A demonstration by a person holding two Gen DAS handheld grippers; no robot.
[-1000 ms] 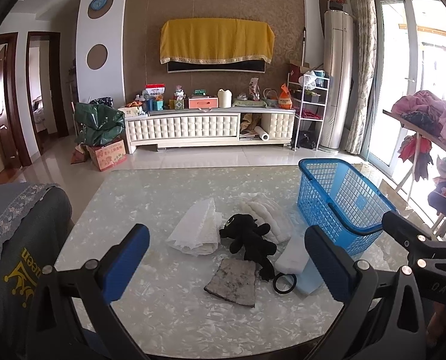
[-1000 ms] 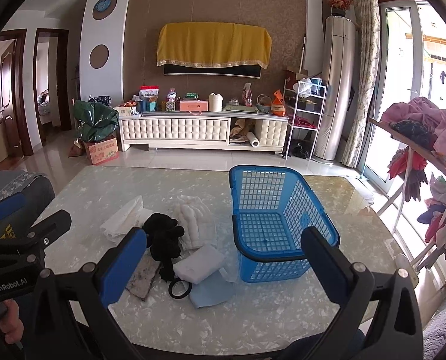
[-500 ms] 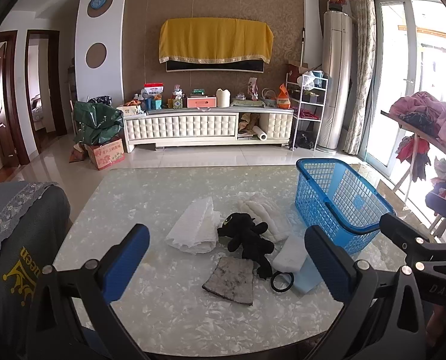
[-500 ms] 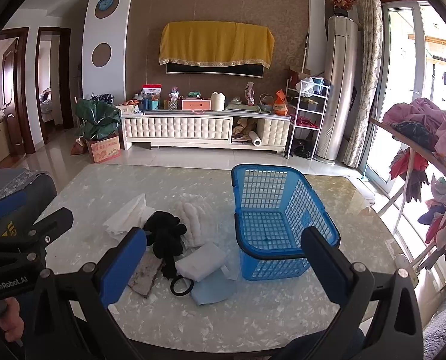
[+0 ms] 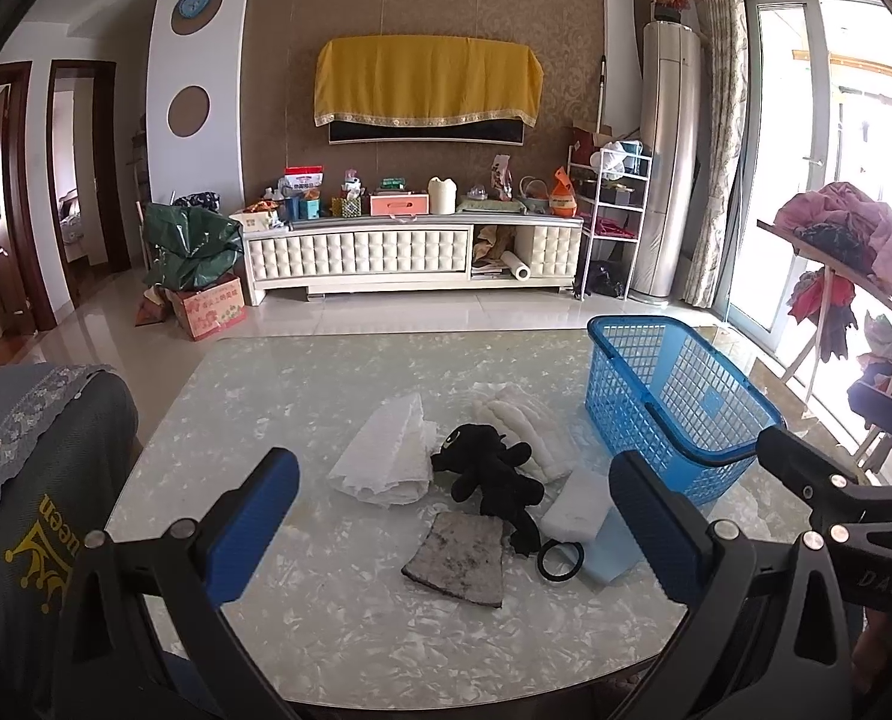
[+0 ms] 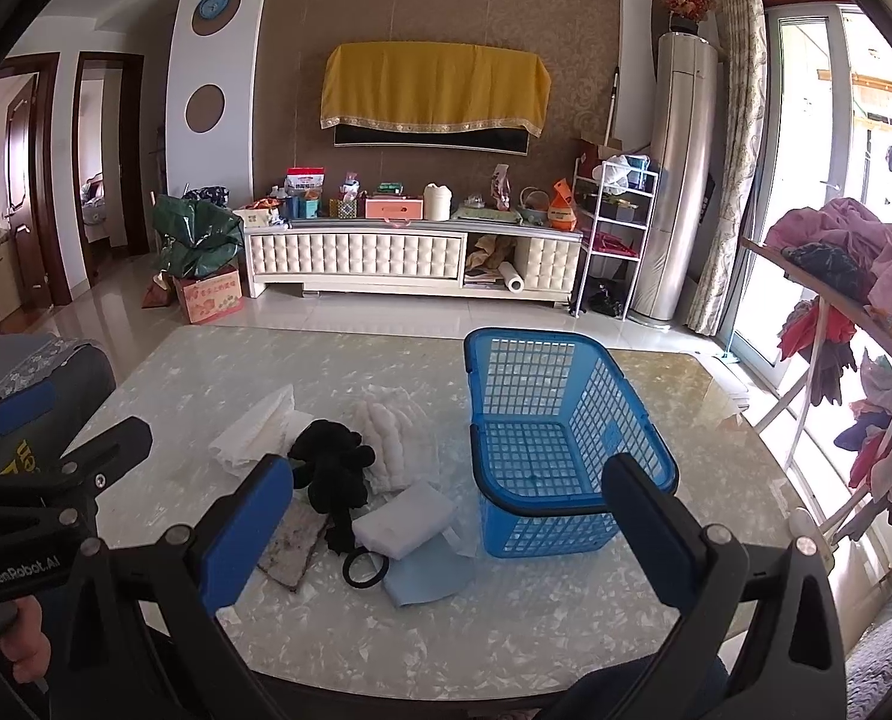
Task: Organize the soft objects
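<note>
On the table (image 6: 506, 630) the basket (image 6: 566, 438) stands to the right of a cluster of soft things. At the cluster's far left lies a folded cloth (image 6: 254, 438), with the plush toy (image 6: 332, 474) just right of it and a ribbed cushion (image 6: 395, 438) behind the toy. In front — nearer the cameras — a flat pad (image 6: 293, 552), a hair ring (image 6: 365, 567) and a sponge block (image 6: 404, 519), which seems to rest on a thin sheet (image 6: 425, 579).

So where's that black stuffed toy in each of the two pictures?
Left wrist view: black stuffed toy lies at centre, between the gripper's fingers.
Right wrist view: it lies left of centre, above the left finger.
Shared landmark: the blue basket, to the toy's right in both.
</note>
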